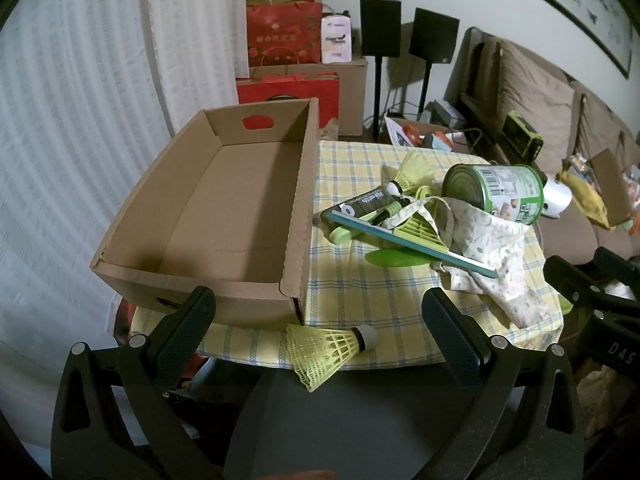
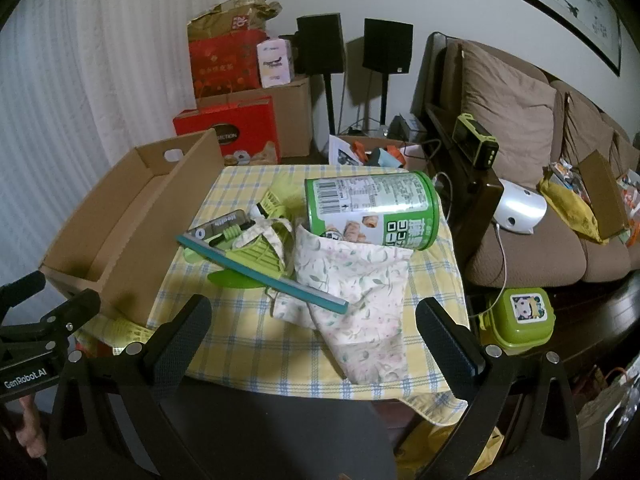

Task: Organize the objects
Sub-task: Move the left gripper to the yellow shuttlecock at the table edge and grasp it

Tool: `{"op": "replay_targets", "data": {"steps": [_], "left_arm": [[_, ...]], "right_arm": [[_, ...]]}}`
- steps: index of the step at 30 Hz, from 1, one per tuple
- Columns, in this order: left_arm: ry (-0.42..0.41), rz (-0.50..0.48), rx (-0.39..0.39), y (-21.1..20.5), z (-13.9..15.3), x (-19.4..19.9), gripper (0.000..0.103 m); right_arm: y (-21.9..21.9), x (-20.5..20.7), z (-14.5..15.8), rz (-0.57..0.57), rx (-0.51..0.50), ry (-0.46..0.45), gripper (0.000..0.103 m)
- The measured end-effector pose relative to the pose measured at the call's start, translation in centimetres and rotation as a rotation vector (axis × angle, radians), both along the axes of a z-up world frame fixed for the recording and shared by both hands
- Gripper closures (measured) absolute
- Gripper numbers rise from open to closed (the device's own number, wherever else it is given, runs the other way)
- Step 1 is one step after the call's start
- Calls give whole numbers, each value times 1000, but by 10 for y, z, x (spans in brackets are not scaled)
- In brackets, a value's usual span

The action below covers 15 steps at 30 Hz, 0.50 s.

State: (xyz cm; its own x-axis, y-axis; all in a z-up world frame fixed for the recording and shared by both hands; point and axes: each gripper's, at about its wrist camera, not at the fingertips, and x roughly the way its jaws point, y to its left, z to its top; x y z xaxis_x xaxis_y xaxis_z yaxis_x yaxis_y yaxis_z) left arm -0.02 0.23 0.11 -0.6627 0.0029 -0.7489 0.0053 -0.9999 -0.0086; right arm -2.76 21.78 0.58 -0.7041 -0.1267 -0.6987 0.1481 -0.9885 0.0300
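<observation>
Over the checked tablecloth (image 1: 360, 292), both tongs (image 1: 320, 312) (image 2: 316, 320) hover spread.

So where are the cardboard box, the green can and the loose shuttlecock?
cardboard box (image 1: 224, 200), left wrist view, on its bare inner floor.
green can (image 2: 372, 208), right wrist view, on its label side.
yellow shuttlecock (image 1: 324, 350), left wrist view, on its skirt at the table's near edge.

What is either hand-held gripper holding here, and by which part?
Nothing. The left hand-held gripper is open above the yellow shuttlecock without touching it; the right hand-held gripper is open over the floral cloth.
</observation>
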Motion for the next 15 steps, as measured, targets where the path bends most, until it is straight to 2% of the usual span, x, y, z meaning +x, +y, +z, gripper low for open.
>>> {"op": "replay_targets", "data": {"steps": [15], "left_arm": [[0, 4, -5, -2, -1, 1, 0]], "right_arm": [[0, -1, -1, 8, -1, 1, 0]]}}
